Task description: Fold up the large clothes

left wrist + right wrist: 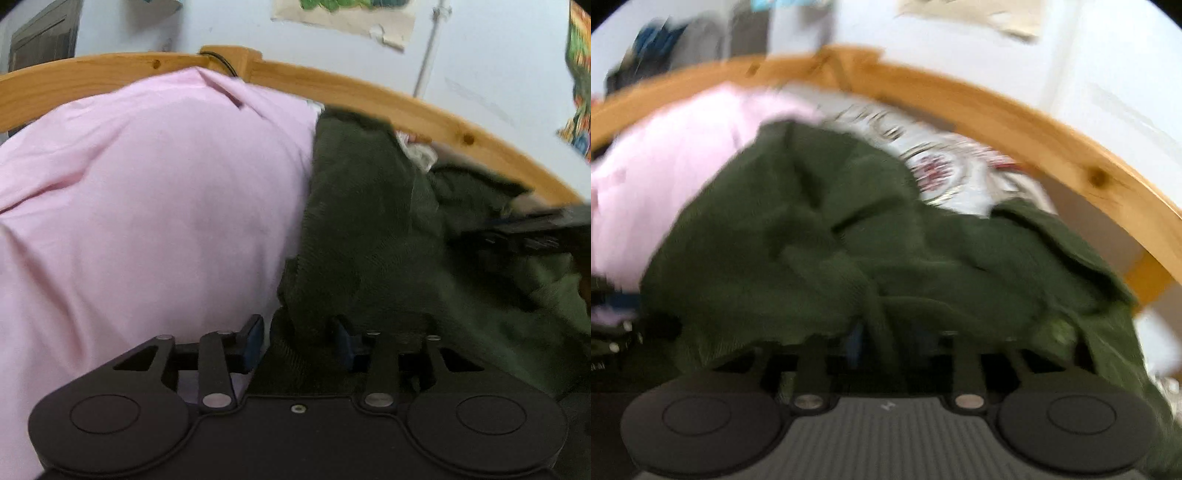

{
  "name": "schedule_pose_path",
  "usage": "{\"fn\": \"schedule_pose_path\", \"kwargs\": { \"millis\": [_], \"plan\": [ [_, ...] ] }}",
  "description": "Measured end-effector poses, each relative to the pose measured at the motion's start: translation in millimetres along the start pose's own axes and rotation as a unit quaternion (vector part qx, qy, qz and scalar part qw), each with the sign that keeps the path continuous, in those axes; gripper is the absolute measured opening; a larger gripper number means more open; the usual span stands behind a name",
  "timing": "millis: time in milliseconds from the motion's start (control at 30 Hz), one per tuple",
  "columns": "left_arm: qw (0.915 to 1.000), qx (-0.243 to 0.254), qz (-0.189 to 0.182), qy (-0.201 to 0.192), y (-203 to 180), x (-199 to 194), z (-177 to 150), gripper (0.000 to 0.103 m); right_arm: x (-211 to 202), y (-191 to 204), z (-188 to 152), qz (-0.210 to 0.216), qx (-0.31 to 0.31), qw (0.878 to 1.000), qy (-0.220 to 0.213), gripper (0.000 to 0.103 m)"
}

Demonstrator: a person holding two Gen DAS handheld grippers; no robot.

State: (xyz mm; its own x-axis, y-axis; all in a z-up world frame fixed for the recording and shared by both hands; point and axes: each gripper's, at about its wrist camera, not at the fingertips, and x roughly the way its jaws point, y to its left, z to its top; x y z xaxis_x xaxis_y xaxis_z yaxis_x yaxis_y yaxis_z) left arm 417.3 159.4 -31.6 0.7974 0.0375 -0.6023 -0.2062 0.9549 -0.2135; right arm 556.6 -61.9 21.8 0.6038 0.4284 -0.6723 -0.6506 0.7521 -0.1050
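Note:
A dark green garment [373, 236] lies crumpled on a pink sheet [147, 206], on the right half of the left wrist view. My left gripper [299, 339] is shut on a fold of its near edge, blue pads on either side of the cloth. The right gripper shows at the right edge of that view [532, 229] over the garment. In the blurred right wrist view the green garment [871, 236] drapes over my right gripper [882, 343] and hides its fingers; cloth runs between them.
A wooden bed rail [369, 92] curves along the far side, with a pale wall and posters behind. A patterned white cloth [945, 166] lies beyond the garment. The pink sheet [665, 177] lies to the left.

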Motion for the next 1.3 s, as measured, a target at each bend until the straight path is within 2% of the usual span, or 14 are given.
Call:
{"fn": "schedule_pose_path", "kwargs": {
  "millis": [100, 167, 267, 367, 567, 633, 667, 767, 867, 967, 1067, 1133, 1233, 1300],
  "plan": [
    [0.9991, 0.008, -0.010, -0.041, 1.9, -18.4, 11.2, 0.072, -54.9, -17.4, -10.3, 0.019, 0.021, 0.999, -0.035, 0.091],
    [0.9973, 0.024, -0.012, -0.069, -1.4, -20.2, 26.7, 0.077, -88.1, -28.7, -24.6, 0.025, 0.041, 0.998, -0.042, 0.101],
    [0.9956, 0.039, 0.009, -0.084, -8.5, -5.6, 58.4, 0.081, -116.6, -41.3, -49.3, 0.035, 0.067, 0.996, -0.040, 0.103],
    [0.9952, 0.043, 0.037, -0.080, -11.8, 21.7, 82.0, 0.081, -132.5, -44.8, -86.5, 0.009, 0.092, 0.995, -0.033, 0.103],
    [0.9933, 0.049, 0.074, -0.073, -13.3, 54.8, 97.7, 0.081, -109.1, -48.7, -133.7, 0.000, 0.147, 0.989, -0.008, 0.103],
    [0.9904, 0.075, 0.093, -0.069, -20.3, 60.9, 96.8, 0.081, -98.5, -52.5, -140.0, 0.010, 0.161, 0.987, 0.012, 0.085],
    [0.9884, 0.089, 0.102, -0.069, -23.2, 62.1, 95.5, 0.081, -96.2, -55.1, -140.6, 0.008, 0.171, 0.985, 0.016, 0.051],
    [0.9868, 0.098, 0.107, -0.072, -26.2, 59.3, 93.4, 0.081, -106.7, -56.1, -131.3, -0.016, 0.152, 0.988, 0.010, 0.021],
    [0.9895, 0.077, 0.097, -0.075, -22.2, 54.9, 97.4, 0.080, -128.2, -52.9, -112.7, -0.046, 0.107, 0.993, -0.008, 0.019],
    [0.9883, 0.082, 0.100, -0.081, -23.9, 56.9, 98.8, 0.080, -148.7, -60.0, -90.9, -0.084, 0.064, 0.994, -0.026, 0.019],
    [0.9861, 0.094, 0.112, -0.079, -27.6, 65.0, 99.6, 0.084, -136.4, -85.7, -87.7, -0.116, 0.073, 0.991, 0.005, 0.019],
    [0.9830, 0.112, 0.125, -0.075, -32.8, 71.3, 100.8, 0.087, -112.8, -104.7, -99.4, -0.120, 0.096, 0.987, 0.046, 0.020],
    [0.9821, 0.123, 0.115, -0.085, -34.8, 68.2, 103.5, 0.086, -89.8, -109.7, -115.9, -0.144, 0.084, 0.984, 0.068, 0.029],
    [0.9868, 0.106, 0.073, -0.098, -27.8, 55.8, 106.4, 0.086, -95.3, -111.3, -117.4, -0.143, 0.113, 0.982, 0.042, 0.050]
  ]
}}
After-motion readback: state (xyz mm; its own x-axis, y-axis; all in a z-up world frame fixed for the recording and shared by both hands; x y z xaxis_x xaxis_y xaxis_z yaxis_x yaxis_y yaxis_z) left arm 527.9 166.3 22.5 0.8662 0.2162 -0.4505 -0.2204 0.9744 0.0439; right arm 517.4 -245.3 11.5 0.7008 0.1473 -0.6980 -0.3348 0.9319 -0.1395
